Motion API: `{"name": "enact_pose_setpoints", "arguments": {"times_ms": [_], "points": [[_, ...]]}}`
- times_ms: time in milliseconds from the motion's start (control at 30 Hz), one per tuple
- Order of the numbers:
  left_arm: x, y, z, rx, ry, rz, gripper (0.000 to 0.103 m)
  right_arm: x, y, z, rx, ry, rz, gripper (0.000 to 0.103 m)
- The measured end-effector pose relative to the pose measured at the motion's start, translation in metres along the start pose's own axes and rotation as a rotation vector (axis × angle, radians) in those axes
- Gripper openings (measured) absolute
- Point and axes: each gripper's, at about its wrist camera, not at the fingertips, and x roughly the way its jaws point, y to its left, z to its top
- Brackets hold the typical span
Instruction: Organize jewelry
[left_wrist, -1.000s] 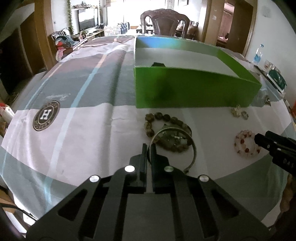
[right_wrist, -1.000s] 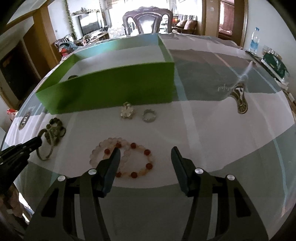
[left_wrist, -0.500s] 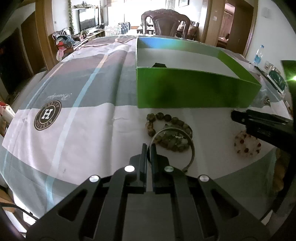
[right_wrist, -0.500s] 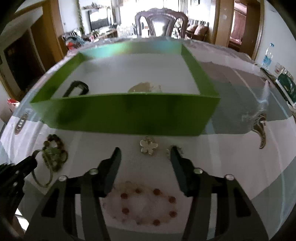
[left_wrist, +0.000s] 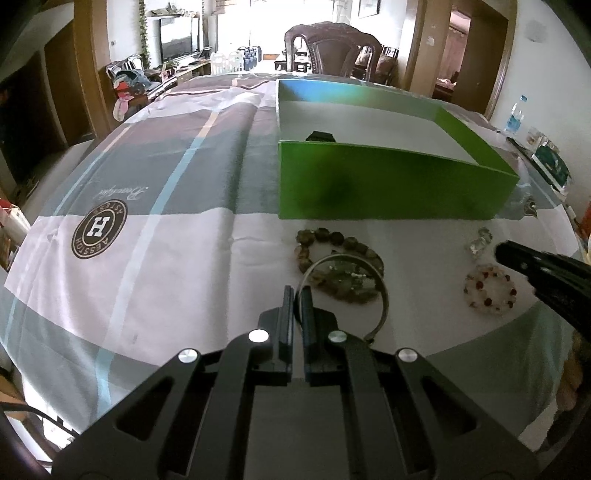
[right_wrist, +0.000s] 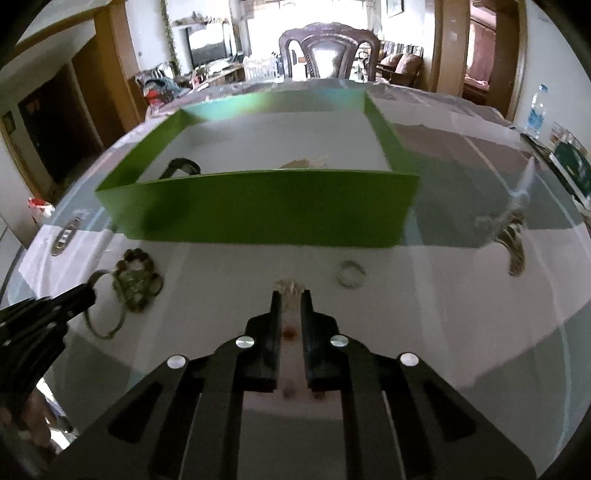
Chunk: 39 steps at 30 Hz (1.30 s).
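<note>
the left tool is clamped on the metal bangle, which lies over the dark bead bracelet on the worktop before the green box. the right tool has just been closing and now pinches the clear flower brooch; the small ring lies just beside, and the pink-and-red bead bracelet lies nearer.

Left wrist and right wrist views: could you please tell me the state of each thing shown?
Left gripper, shut on the bangle.
Right gripper, jaws just closed, shut on the flower charm.
Green box, open, lidless.
Ring, loose on the cloth.
Red-bead bracelet, lying flat, untouched.
Dark bead bracelet, partly under the bangle.
</note>
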Motion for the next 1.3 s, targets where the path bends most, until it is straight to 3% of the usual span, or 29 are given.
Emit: {"name": "enact_pose_setpoints", "arguments": {"times_ms": [267,1200,1300], "points": [[0.005,-0.012,-0.006,0.033,0.023,-0.020,0.005,0.001,-0.028,-0.014,0.082,0.025,-0.039,0.011],[0.013,-0.020,-0.010,0.044,0.037,-0.008,0.007,0.008,-0.025,-0.021,0.110,0.055,-0.029,0.013],[0.013,-0.020,-0.010,0.044,0.037,-0.007,0.008,0.006,-0.025,-0.021,0.115,0.052,-0.030,0.026]]}}
